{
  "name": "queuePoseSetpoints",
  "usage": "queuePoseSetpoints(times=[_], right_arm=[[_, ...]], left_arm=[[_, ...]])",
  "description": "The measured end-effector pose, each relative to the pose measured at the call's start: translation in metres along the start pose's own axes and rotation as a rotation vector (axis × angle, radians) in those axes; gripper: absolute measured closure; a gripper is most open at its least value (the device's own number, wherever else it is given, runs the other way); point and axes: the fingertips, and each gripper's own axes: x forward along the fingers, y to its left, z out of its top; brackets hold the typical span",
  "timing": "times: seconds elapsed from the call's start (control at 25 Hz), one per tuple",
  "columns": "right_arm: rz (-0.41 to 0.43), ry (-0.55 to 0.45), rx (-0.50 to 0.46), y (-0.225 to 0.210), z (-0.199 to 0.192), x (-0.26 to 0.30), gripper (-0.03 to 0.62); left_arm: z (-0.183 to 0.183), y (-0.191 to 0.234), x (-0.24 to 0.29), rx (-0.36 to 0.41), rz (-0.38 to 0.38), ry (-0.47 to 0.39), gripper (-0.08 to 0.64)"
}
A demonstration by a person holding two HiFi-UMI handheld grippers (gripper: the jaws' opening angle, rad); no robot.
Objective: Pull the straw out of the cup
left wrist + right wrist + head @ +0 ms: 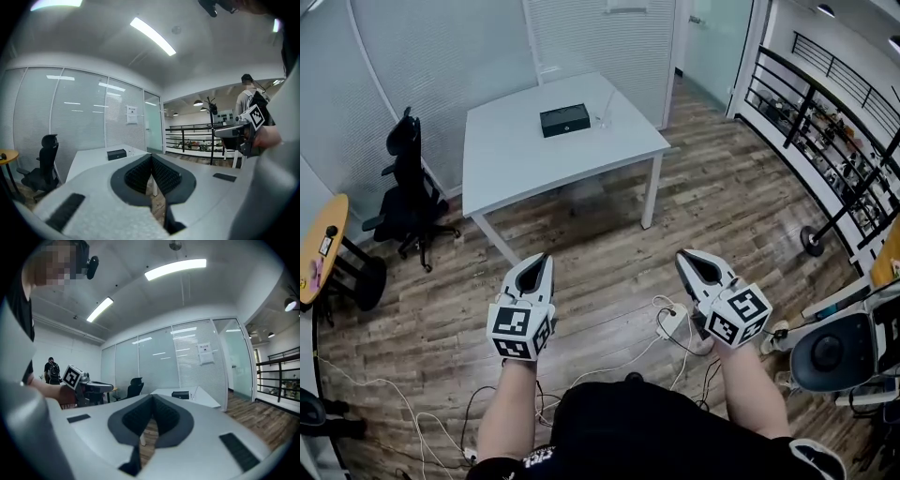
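A clear cup point(603, 120) with a thin straw point(609, 101) leaning out of it stands near the far right edge of a white table point(516, 159), across the room. Both grippers are held low over the wooden floor, far short of the table. My left gripper point(542, 257) is shut with nothing in it; its jaws meet at the tip point(151, 156). My right gripper point(686, 255) is also shut and empty point(152, 397). From the right gripper view the straw point(194, 391) shows as a faint slanted line on the distant table.
A black box point(564, 119) lies on the table beside the cup. A black office chair point(408, 192) stands left of the table. Cables and a white power strip point(671, 322) lie on the floor near my feet. A railing point(825, 131) runs along the right, a round wooden table point(321, 246) at left.
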Motion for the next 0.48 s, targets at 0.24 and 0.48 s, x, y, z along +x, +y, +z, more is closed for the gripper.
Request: queuePoseSetpoints(times=[0.24, 0.48], right_arm=[[0.024, 0.004, 0.048, -0.026, -0.004, -0.010, 0.586], [0.008, 0.011, 0.094, -0.052, -0.013, 0.000, 0.586]], left_arm=[[-0.001, -0.025, 0.016, 0.001, -0.002, 0.004, 0.551], [-0.001, -0.026, 0.044, -0.001, -0.018, 0.000, 0.549]])
